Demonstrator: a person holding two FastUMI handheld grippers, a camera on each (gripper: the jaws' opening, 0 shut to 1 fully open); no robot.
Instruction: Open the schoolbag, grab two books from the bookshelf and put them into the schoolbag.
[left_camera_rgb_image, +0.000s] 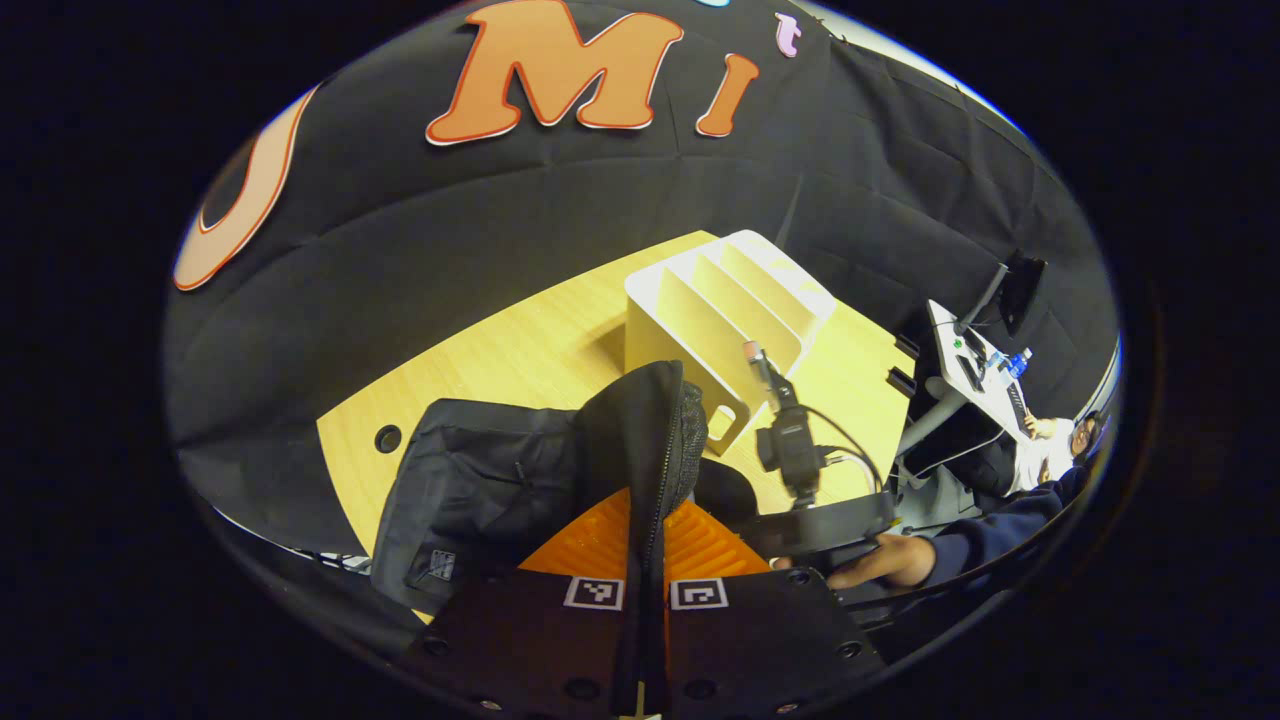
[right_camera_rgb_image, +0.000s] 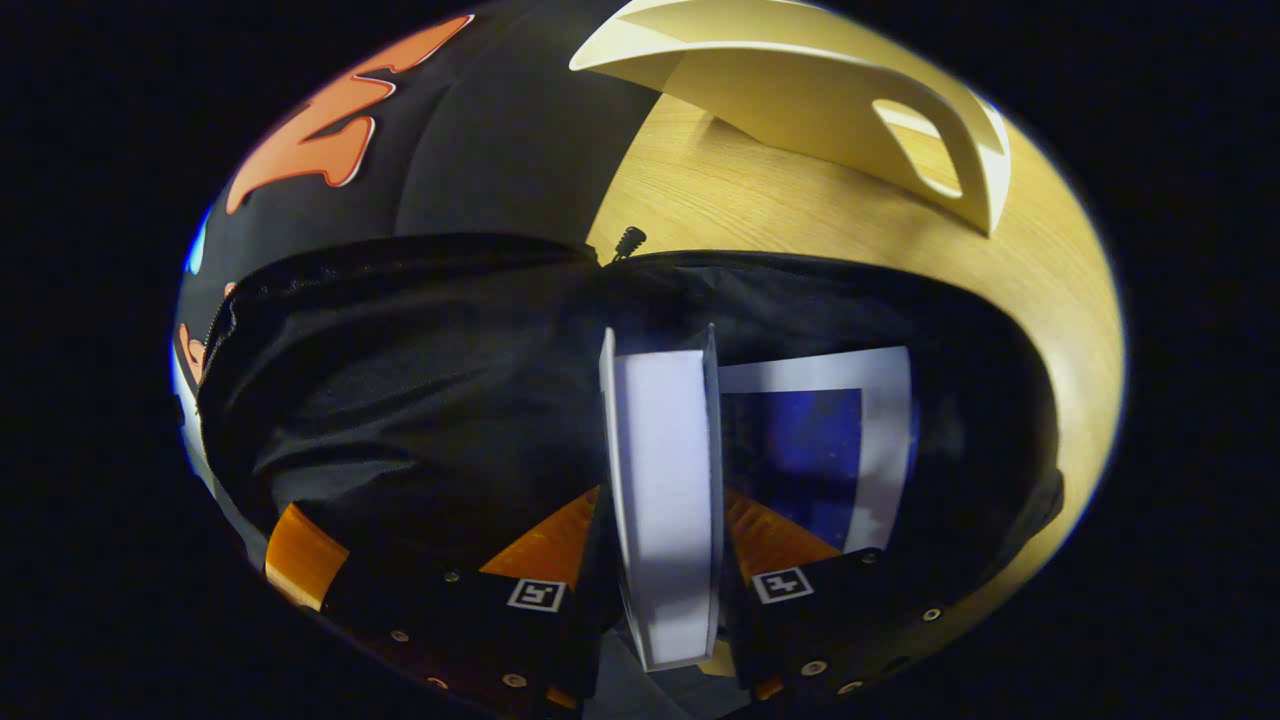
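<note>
Up close, the left tongs are clamped narrow on the zipper edge of the schoolbag, holding that flap raised above the counter. The bag lies on the wooden counter, just in front of the white bookshelf, whose slots stand bare. A small patch label sits on the bag's lower corner; its writing is too small to read. Right of the flap, the other tool hangs over the bag, gripped by a hand in a dark sleeve.

From the right gripper view, the right tongs are closed on a white book, held spine-on and upright inside the open mouth of the schoolbag. A second book, blue cover with white border, lies just beside it inside the bag; no title legible. A zipper pull sticks up at the bag's far rim. Beyond it, the bookshelf end panel with its cut-out handle stands on the counter.
</note>
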